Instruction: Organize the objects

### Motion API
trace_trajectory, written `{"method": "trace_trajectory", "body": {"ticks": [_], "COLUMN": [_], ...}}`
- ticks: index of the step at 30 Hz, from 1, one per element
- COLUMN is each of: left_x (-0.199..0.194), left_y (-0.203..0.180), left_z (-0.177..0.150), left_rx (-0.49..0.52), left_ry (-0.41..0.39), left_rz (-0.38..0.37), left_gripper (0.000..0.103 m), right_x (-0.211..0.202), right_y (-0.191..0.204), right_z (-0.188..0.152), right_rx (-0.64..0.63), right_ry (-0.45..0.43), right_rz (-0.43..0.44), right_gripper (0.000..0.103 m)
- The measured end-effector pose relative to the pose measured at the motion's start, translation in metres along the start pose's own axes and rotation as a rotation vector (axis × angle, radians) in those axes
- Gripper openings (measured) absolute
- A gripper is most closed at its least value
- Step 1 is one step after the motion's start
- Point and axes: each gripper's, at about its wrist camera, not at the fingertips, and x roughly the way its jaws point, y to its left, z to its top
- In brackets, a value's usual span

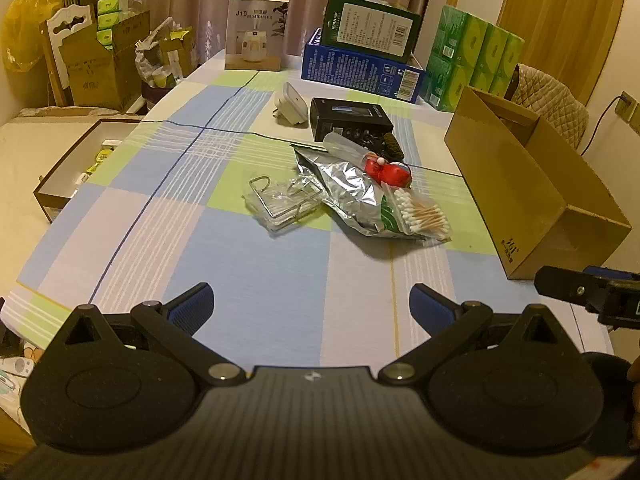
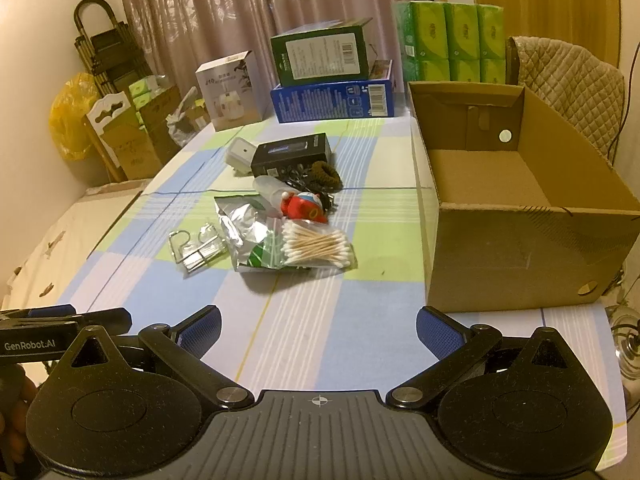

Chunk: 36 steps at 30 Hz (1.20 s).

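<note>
a: any writing you can read?

b: "j10 humidifier" on the white box [image 1: 257, 32] at the far end of the bench [image 1: 256, 264], and "genrobot.ai" on the left hand-held gripper [image 2: 64, 326] as the right wrist view catches it.

a: and the hand-held grippers?

b: left hand-held gripper [image 1: 311, 304] spread wide, holding nothing, touching nothing. right hand-held gripper [image 2: 318, 330] the same, low over the checked cloth.

a: the things to sort?

b: heaped mid-bench: a clear bag of cotton swabs [image 2: 316, 245] on a crumpled foil pouch [image 2: 244, 228], a red toy [image 2: 301, 207], a black box [image 2: 291, 153], wire clips [image 2: 196, 247]. the open carton [image 2: 520, 216] stands just right of them.
</note>
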Motion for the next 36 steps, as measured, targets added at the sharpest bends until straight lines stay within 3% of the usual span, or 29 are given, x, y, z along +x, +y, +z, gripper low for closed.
{"method": "trace_trajectory", "body": {"ticks": [6, 9, 14, 19, 24, 26, 30, 36], "left_x": [-0.002, -0.004, -0.002, 0.014, 0.042, 0.055, 0.079, 0.116], "left_y": [0.005, 0.008, 0.011, 0.021, 0.026, 0.027, 0.031, 0.029], "left_z": [0.004, 0.009, 0.028, 0.051, 0.066, 0.071, 0.078, 0.086], "left_rx": [-0.045, -0.047, 0.112, 0.259, 0.391, 0.439, 0.488, 0.571], "left_ry": [0.005, 0.007, -0.033, -0.033, -0.006, -0.003, 0.028, 0.066], "left_rz": [-0.042, -0.057, -0.026, -0.044, -0.062, -0.056, -0.098, -0.134], "left_gripper": [0.102, 0.102, 0.102, 0.102, 0.102, 0.102, 0.102, 0.102], "right_x": [0.008, 0.008, 0.027, 0.063, 0.101, 0.117, 0.151, 0.207], "right_y": [-0.001, 0.001, 0.018, 0.028, 0.041, 0.043, 0.049, 0.046], "right_z": [0.009, 0.021, 0.045, 0.061, 0.061, 0.060, 0.059, 0.061], "right_rx": [0.016, -0.040, -0.297, -0.544, -0.888, -0.999, -1.191, -1.324], "right_ry": [0.077, 0.068, 0.082, 0.104, 0.140, 0.183, 0.280, 0.458], "right_rz": [0.080, 0.103, 0.107, 0.143, 0.197, 0.204, 0.217, 0.247], "right_gripper": [0.101, 0.101, 0.101, 0.101, 0.096, 0.084, 0.081, 0.078]}}
